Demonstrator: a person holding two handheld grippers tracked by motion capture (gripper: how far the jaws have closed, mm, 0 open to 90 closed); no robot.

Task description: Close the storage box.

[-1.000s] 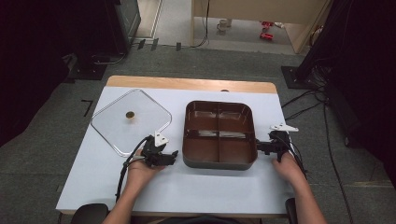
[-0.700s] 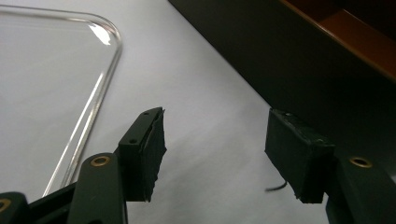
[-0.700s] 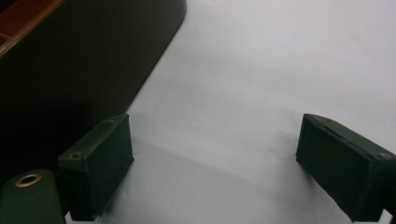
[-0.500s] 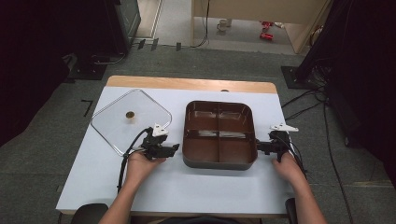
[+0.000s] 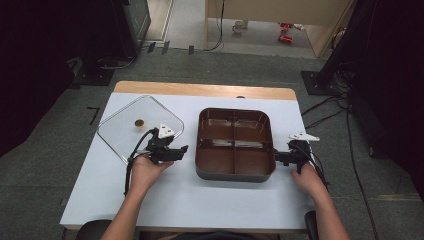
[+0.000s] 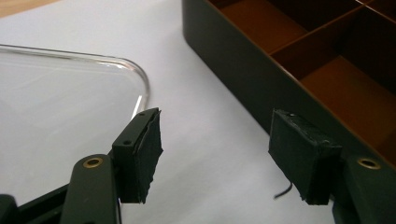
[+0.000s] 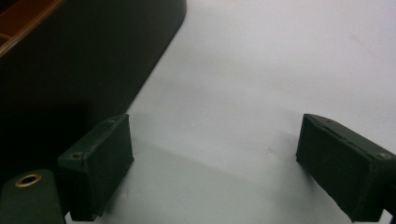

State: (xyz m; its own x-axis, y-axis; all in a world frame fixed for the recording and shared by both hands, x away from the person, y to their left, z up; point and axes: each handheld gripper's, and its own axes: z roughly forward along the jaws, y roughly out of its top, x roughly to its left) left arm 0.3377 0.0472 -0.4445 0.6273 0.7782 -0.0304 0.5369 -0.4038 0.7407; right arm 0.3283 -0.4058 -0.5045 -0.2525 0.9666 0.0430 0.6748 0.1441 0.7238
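Left gripper (image 5: 176, 151), jaws open and empty after closing then reopening slightly, hangs between glass lid (image 5: 131, 131) and divided pan (image 5: 235, 142). Right gripper (image 5: 281, 157), jaws open and empty, waits beside the pan wall, likely to steady it.

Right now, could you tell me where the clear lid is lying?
In the high view, the clear lid lies flat on the table's left side, beside the brown divided tray, just beyond the left gripper.

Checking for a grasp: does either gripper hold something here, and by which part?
Nothing is held. Left gripper and right gripper jaws stand open over bare table.
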